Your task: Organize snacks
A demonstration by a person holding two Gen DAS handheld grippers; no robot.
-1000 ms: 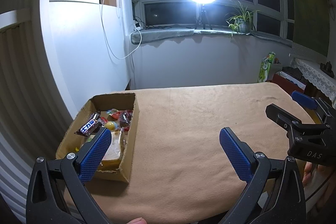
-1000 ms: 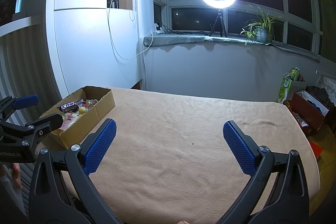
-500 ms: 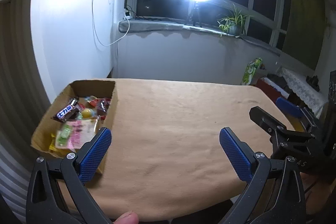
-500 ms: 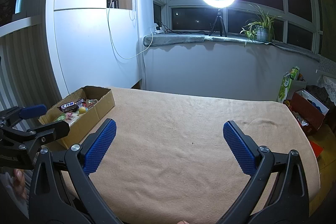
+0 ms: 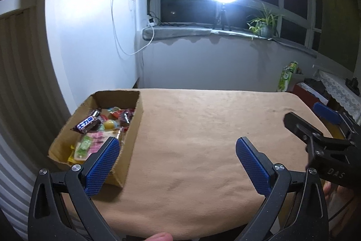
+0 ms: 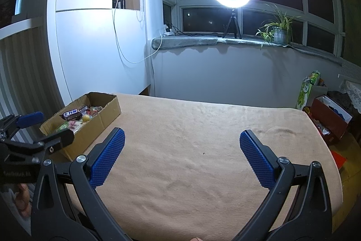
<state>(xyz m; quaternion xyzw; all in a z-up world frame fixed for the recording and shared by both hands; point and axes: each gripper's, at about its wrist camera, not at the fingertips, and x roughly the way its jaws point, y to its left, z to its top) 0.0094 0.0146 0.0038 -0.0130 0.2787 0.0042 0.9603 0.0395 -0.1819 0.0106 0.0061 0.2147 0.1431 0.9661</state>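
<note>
Both grippers you are holding, left gripper (image 5: 178, 162) and right gripper (image 6: 181, 157), are gaping empty; snacks (image 5: 101, 128), partly blurred, are filling the cardboard box (image 5: 135, 121).

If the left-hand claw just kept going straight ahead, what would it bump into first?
Probably nothing soon: the open left gripper points over bare tablecloth, the cardboard box off to its left. Eventually the far wall.
</note>
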